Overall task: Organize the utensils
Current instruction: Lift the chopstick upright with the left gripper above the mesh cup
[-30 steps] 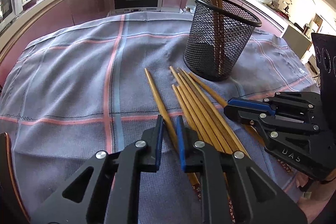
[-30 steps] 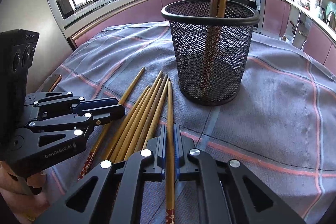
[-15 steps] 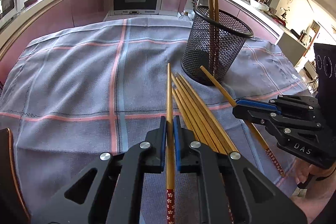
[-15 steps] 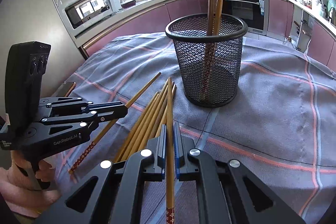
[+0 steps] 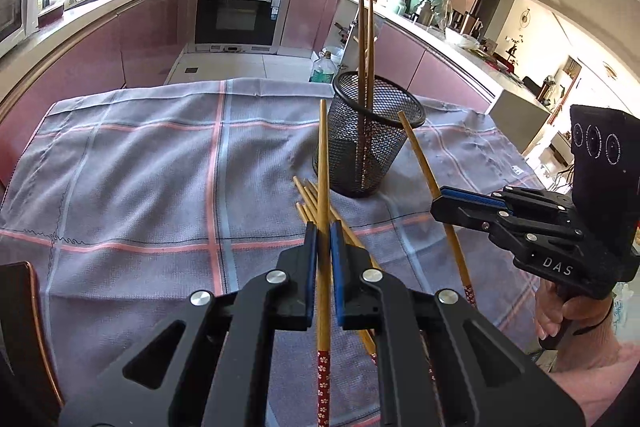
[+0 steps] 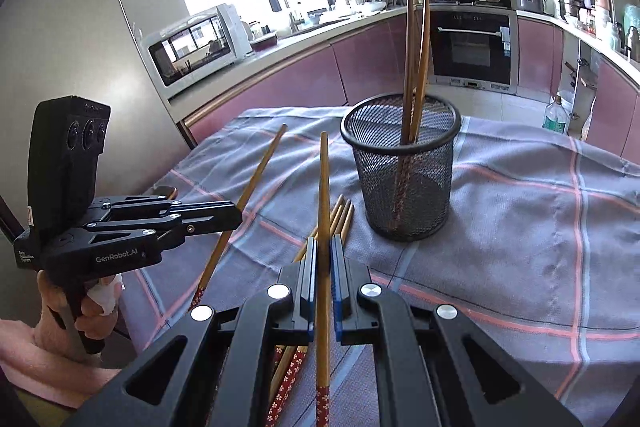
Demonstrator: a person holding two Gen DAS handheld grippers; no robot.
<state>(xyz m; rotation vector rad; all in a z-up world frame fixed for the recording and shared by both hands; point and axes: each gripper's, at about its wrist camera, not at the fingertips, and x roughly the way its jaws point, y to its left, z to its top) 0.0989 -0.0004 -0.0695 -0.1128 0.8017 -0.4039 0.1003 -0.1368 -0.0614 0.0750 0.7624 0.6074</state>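
Bamboo chopsticks are clamped one to each gripper — the left gripper (image 5: 323, 227) is clenched on one chopstick (image 5: 322, 163), the right gripper (image 6: 323, 247) on another (image 6: 323, 187). Both are held by the patterned end, tips forward, presumably for dropping into the mesh holder (image 6: 402, 187) ahead — two stand there already. Below the jaws, loose chopsticks (image 5: 308, 199) lie on the cloth (image 5: 140, 167).
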